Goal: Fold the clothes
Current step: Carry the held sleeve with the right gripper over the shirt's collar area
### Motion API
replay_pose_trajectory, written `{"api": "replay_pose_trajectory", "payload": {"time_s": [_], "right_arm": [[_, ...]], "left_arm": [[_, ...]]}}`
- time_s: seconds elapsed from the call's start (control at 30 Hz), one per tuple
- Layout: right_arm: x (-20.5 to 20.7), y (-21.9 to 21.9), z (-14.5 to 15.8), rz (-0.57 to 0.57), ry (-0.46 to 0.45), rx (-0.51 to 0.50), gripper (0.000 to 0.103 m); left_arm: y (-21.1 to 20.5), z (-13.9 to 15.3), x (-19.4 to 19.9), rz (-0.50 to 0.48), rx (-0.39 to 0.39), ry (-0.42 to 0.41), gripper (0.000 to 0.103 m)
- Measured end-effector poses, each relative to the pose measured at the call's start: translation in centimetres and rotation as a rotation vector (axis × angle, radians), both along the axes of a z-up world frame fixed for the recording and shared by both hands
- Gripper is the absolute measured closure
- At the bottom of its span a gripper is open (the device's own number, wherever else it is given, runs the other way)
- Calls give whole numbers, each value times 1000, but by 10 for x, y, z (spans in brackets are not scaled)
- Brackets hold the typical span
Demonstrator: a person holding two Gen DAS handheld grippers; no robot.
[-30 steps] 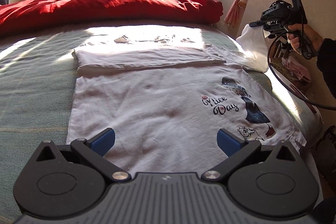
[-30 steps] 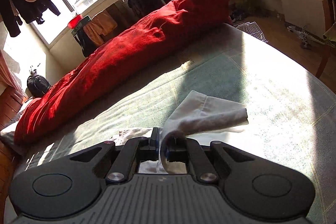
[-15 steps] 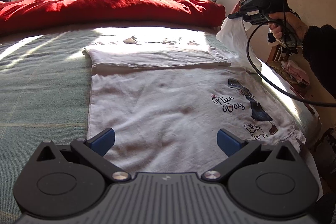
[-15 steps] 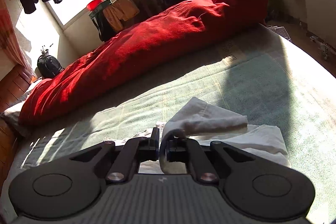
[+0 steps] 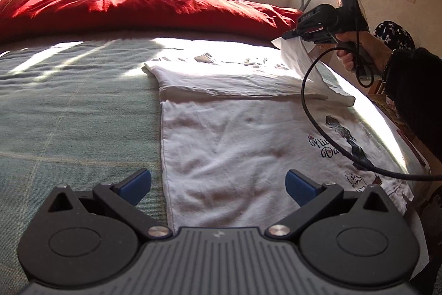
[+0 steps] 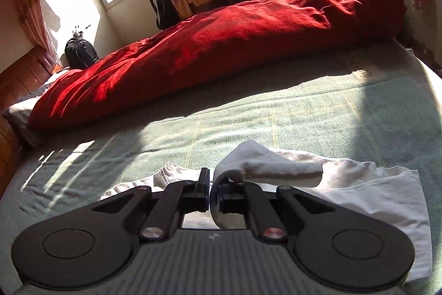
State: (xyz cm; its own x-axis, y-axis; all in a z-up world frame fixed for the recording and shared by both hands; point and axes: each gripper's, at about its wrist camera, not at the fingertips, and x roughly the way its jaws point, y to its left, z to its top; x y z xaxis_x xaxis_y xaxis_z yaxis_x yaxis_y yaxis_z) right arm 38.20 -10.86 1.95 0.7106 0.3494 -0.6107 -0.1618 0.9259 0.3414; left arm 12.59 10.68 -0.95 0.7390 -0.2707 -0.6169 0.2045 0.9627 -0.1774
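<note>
White T-shirt (image 5: 248,151) lies on the bed (image 5: 77,112), far part folded over. Right gripper (image 6: 209,195) pinches its sleeve, prob. mid-fold; left gripper (image 5: 218,184) spread wide, empty.

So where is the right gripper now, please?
In the left wrist view the right gripper is at the upper right, lifted above the far right side of the white T-shirt, near the red duvet, its fingers shut on a shirt edge.

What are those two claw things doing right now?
Left gripper: open, empty, over the white T-shirt.
Right gripper: closed, its fingers pinching a fold of the T-shirt's fabric.
</note>
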Motion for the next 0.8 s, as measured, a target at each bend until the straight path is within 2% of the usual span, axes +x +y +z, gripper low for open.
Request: {"api": "replay_pose_trajectory", "payload": {"time_s": [0.27,0.57,0.8], "right_arm": [[5,71,-38,109,33,-56,96],[-9,120,-45,207,-12,-146,96],[-20,147,-46,276,-46,-259,96]], "left_arm": [[18,12,-5,39,4,-18,1],[16,15,-9,23,-7,-24,1],[15,13,-11,21,-14,-19,1]]}}
